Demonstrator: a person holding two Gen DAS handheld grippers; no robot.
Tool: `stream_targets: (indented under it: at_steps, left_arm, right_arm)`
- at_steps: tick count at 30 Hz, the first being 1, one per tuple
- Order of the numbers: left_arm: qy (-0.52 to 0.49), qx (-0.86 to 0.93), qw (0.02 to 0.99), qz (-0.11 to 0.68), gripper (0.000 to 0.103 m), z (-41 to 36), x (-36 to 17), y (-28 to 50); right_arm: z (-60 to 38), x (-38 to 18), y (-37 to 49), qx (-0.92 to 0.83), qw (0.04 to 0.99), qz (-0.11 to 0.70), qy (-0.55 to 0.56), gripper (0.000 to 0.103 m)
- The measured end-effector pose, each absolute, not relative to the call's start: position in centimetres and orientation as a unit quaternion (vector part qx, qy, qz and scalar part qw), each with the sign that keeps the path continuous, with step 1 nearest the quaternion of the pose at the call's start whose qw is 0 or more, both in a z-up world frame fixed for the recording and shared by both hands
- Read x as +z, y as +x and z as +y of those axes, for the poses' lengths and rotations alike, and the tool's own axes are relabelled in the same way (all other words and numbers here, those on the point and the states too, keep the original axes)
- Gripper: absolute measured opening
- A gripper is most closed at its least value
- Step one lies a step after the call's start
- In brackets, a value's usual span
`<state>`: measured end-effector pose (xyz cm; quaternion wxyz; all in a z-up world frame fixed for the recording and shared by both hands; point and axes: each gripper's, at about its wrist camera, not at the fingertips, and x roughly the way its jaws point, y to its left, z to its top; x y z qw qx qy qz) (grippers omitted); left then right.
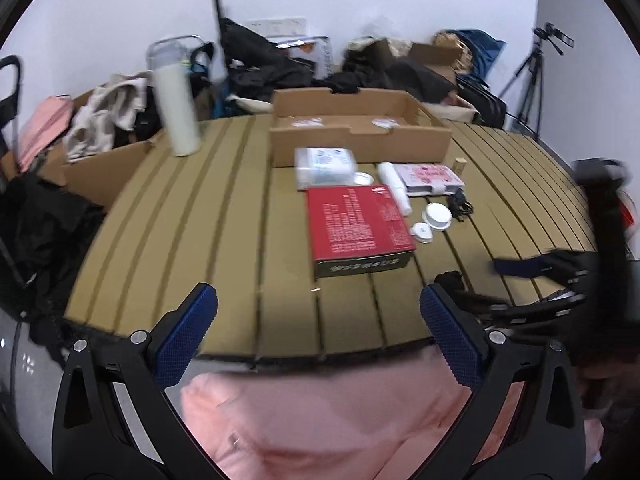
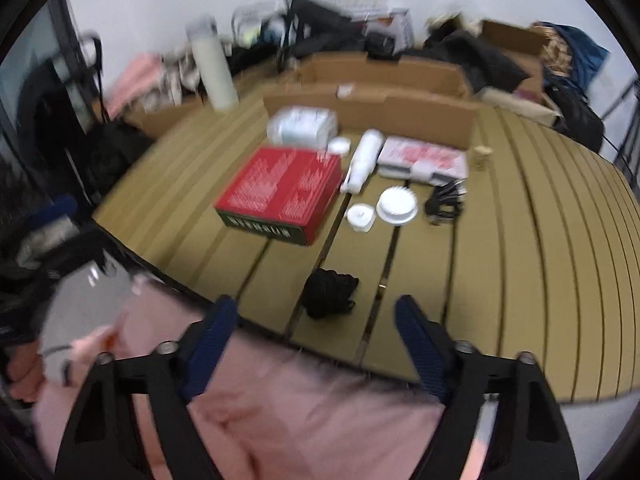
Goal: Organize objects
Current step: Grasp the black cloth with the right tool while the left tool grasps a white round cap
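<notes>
A red box (image 1: pixel 358 222) printed with white text lies flat near the middle of the slatted wooden table (image 1: pixel 200 220), and the other small things cluster just beyond and to the right of it. Touching its far edge is a clear plastic packet (image 1: pixel 325 168); along its right side lies a white tube (image 1: pixel 396 188) on its side, with a pink-patterned flat case (image 1: pixel 430 178) just beyond that. In front of the case sit two round white lids (image 2: pixel 397 205), the smaller one (image 2: pixel 361 217) beside the larger, and a tangle of black cable (image 2: pixel 444 200) next to them. A small wooden block (image 2: pixel 481 157) stands upright near the case. A black crumpled item (image 2: pixel 329 293) lies alone near the table's front edge, well apart from the cluster. Behind everything is a shallow open cardboard tray (image 1: pixel 360 140), and a tall white bottle (image 1: pixel 176 112) stands upright at the far left. The left gripper (image 1: pixel 318 320) and the right gripper (image 2: pixel 316 326) both hover over the near edge with their blue-padded jaws spread wide and nothing between them, above pink fabric (image 1: pixel 340 420).
</notes>
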<state>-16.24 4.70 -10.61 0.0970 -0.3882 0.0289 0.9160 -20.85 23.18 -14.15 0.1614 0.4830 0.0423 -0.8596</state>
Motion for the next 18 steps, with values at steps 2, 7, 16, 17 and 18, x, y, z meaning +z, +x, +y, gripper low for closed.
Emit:
stream_targets:
  at_steps: [2,7,16,17,18]
  left_arm:
    - [-0.392,0.913,0.112,0.032,0.100,5.6,-11.2,-17.1]
    - [-0.401,0.903,0.156,0.019,0.094,8.6,-12.2,-20.1]
    - [-0.451,0.854,0.256,0.030,0.060,17.3,-15.7,-25.5]
    - [-0.457,0.855,0.244,0.031,0.060,17.5,-16.5,-25.8]
    - [-0.464,0.855,0.229,0.030,0.061,17.3,-17.2,-26.2]
  right_arm:
    - [22.9,-16.1,-22.1,-0.848,0.154,0.042,0.505,0.040]
    - [25.4,-16.4,-21.9,-0.865,0.128,0.021,0.486,0.033]
    - [33.9,-13.8,-21.4,-0.881,0.059,-0.046,0.467,0.033]
    - [34.4,-13.6,-21.1,-0.882,0.057,-0.051,0.465,0.033]
    - [34.6,-13.5,-21.0,-0.882,0.057,-0.053,0.464,0.033]
